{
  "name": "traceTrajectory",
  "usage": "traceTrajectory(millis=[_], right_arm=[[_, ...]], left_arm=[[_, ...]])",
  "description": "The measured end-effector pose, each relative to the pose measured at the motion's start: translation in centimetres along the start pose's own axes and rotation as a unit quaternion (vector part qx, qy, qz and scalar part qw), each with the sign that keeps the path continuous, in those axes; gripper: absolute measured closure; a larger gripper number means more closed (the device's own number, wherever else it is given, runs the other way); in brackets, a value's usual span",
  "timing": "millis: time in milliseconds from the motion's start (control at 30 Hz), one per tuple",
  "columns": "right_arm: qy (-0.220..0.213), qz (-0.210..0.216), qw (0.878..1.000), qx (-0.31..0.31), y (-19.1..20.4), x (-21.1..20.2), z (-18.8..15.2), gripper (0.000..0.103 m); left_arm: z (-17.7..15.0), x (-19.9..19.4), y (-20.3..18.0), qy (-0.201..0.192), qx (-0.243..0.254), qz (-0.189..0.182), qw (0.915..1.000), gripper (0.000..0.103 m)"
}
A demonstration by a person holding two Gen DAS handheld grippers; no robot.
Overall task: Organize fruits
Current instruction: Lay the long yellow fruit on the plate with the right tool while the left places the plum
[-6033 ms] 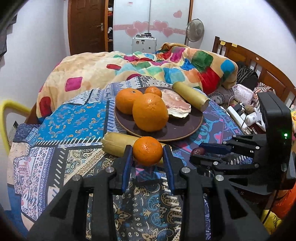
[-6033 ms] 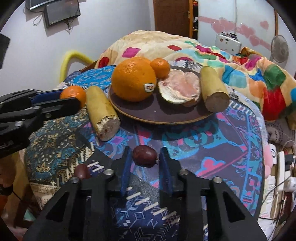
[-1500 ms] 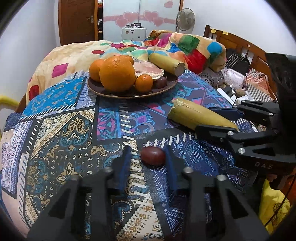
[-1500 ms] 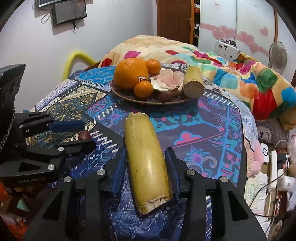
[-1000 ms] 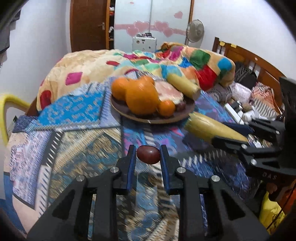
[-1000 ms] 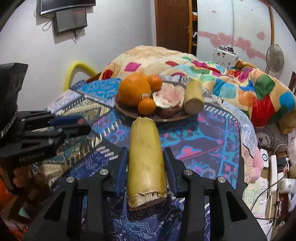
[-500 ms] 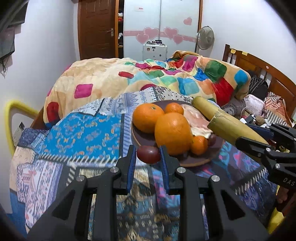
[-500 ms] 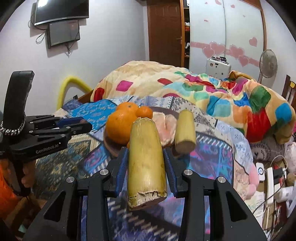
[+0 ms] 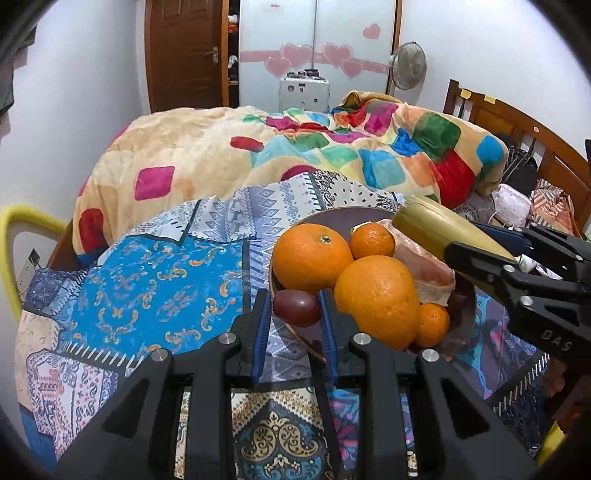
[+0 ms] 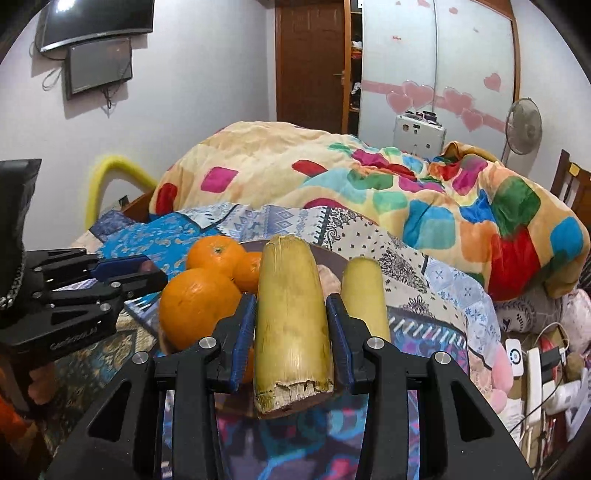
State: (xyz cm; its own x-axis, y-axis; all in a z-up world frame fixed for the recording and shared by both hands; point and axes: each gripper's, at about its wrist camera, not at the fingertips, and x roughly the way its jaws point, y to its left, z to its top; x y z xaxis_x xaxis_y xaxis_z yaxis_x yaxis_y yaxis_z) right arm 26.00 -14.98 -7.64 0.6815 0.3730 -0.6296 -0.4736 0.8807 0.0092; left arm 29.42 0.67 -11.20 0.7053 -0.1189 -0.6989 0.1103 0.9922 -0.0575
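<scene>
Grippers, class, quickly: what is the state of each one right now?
Left gripper: shut on the small dark red oval fruit.
Right gripper: shut on the long yellow sugarcane-like stalk piece.

Home bedroom. Evidence: bed with a wooden headboard (image 9: 517,122) at right, covered by a thick patchwork blanket (image 9: 295,155) in bright colour blocks. Far wall: brown wooden door (image 9: 184,55), beside it a white sliding wardrobe (image 9: 317,37) with pink heart decals. Standing fan (image 9: 408,70) at far right of the wardrobe. Wall-mounted TV (image 10: 99,20) high at far left, smaller screen (image 10: 99,66) under it with loose cables. Near side: work surface draped in a patterned blue cloth (image 9: 147,295). Right of the bed: clutter of chargers and cables (image 10: 535,362), plus soft items, too small to identify.
</scene>
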Motion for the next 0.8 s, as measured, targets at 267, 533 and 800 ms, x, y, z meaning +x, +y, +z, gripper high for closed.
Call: traceTrajectory(millis=[267, 533, 800], right_arm=[[0.021, -0.001, 1.0, 0.01, 0.0, 1.7, 0.5, 0.067], [0.03, 0.009, 0.999, 0.015, -0.3, 2.2, 0.3, 0.067], [0.015, 0.016, 1.0, 0.022, -0.2, 0.4, 0.9, 0.066]], left_arm=[[0.4, 1.1, 0.0, 0.024, 0.005, -0.018, 0.9995, 0.077], [0.7, 1.5, 1.2, 0.04, -0.02, -0.043, 0.9981, 0.068], [0.7, -0.9, 1.2, 0.011, -0.018, -0.021, 0.9996, 0.064]])
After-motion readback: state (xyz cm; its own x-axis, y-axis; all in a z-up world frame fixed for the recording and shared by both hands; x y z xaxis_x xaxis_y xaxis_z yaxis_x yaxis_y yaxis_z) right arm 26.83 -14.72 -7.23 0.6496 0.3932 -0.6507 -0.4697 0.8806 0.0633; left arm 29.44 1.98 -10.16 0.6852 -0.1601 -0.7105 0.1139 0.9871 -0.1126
